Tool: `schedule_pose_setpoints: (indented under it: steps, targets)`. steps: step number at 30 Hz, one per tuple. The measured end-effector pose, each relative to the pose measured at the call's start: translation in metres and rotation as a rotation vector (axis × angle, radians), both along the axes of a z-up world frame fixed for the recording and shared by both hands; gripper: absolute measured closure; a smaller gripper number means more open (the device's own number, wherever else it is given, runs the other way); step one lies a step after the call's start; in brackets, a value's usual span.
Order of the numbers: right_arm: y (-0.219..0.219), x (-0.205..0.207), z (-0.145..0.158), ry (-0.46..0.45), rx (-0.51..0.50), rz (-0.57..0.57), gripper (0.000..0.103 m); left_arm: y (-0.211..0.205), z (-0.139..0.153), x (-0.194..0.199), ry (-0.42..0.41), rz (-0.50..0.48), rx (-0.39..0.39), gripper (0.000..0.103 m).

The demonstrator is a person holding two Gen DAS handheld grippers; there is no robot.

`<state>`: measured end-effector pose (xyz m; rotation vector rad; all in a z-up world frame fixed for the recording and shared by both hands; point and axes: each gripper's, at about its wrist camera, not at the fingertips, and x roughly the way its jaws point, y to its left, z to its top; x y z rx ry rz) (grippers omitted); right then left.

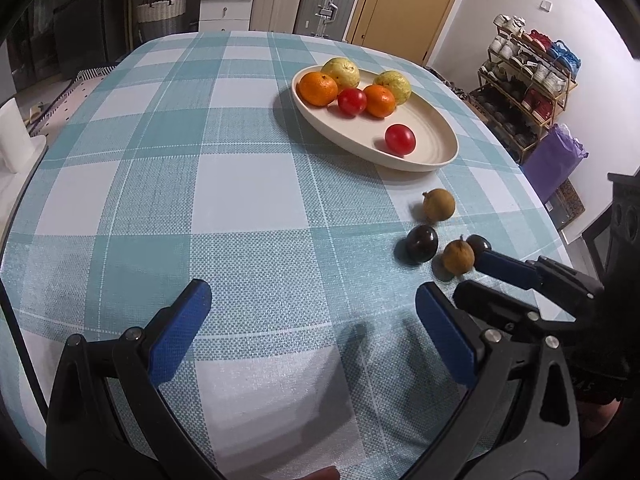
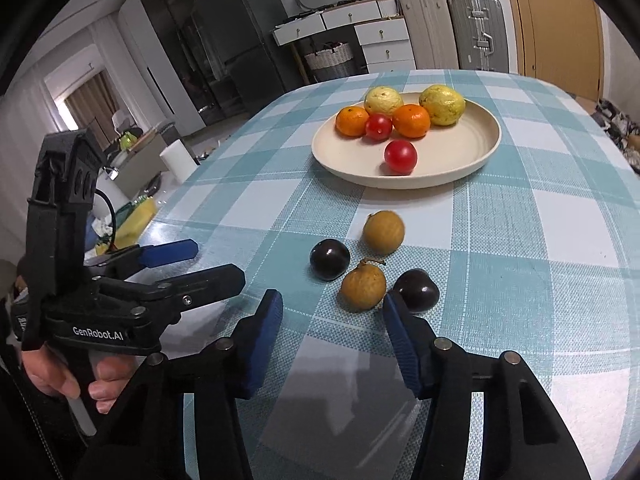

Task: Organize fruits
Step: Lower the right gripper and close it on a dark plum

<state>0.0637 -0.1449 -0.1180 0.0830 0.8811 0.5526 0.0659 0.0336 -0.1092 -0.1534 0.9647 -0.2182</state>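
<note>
A lived-in home, dining corner of a flat. Table under a teal-and-white checked cloth (image 2: 520, 240), cream plate (image 2: 472, 160) of fruit on top. Behind: dark fridge (image 2: 236, 40), white drawer unit (image 2: 384, 40), woven basket (image 2: 330, 58), 2 hard-shell suitcases (image 2: 476, 32) parked by a wooden door (image 2: 560, 20). To the side, crowded shoe rack (image 1: 528, 80) against the wall, purple bag (image 1: 552, 160) beside it. Curtained window (image 2: 86, 100) far off.

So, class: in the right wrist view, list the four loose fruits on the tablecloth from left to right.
Left dark plum → stemmed brown fruit → round brown fruit → right dark plum.
</note>
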Motion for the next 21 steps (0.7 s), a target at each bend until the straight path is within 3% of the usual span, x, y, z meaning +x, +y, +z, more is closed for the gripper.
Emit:
schedule_pose_setpoints:
  steps: [8, 17, 21]
  targets:
    - [-0.005, -0.001, 0.018, -0.084, -0.019, -0.013, 0.05, 0.005, -0.004, 0.001, 0.012, 0.009, -0.008, 0.001]
    - [-0.029, 0.012, 0.017, -0.083, -0.014, -0.073, 0.05, 0.006, -0.004, 0.002, 0.013, 0.014, -0.01, 0.002]
    - [-0.042, 0.019, 0.011, -0.042, 0.019, -0.11, 0.054, 0.004, -0.004, 0.004, 0.018, 0.012, -0.009, 0.002]
